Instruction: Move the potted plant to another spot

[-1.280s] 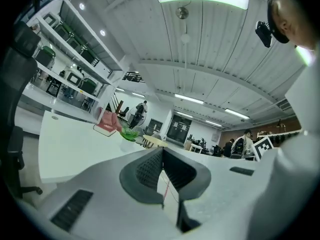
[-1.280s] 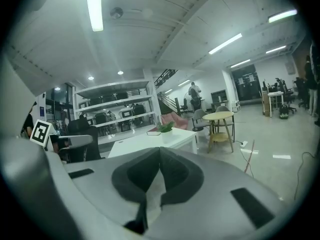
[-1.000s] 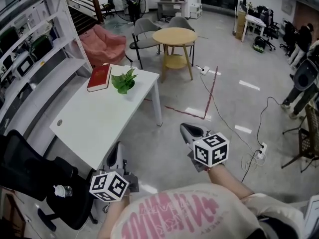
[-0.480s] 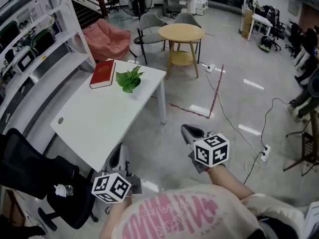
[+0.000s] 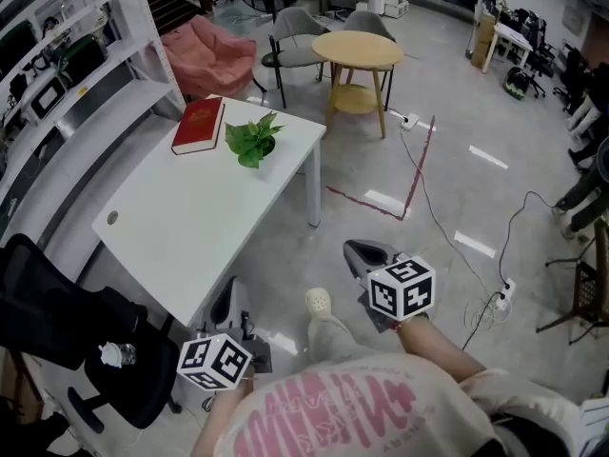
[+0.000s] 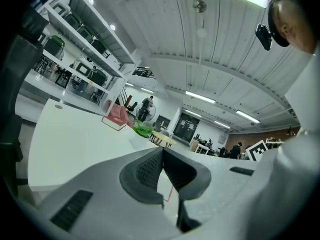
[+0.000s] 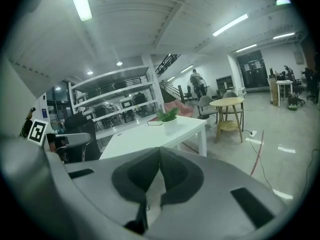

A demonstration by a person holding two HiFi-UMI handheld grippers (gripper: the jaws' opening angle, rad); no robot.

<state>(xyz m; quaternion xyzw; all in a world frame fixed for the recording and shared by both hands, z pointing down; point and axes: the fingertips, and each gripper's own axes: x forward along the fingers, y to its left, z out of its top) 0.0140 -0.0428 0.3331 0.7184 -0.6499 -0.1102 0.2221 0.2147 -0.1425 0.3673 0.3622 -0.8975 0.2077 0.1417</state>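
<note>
One white table [image 5: 190,217] ahead. Short of its near end, left gripper [image 5: 228,298] and right gripper [image 5: 360,249], both with jaws pressed together on nothing. At the far end, well apart from them, a red book [image 5: 198,125], then the potted plant [image 5: 253,141] just beside it, perhaps touching
</note>
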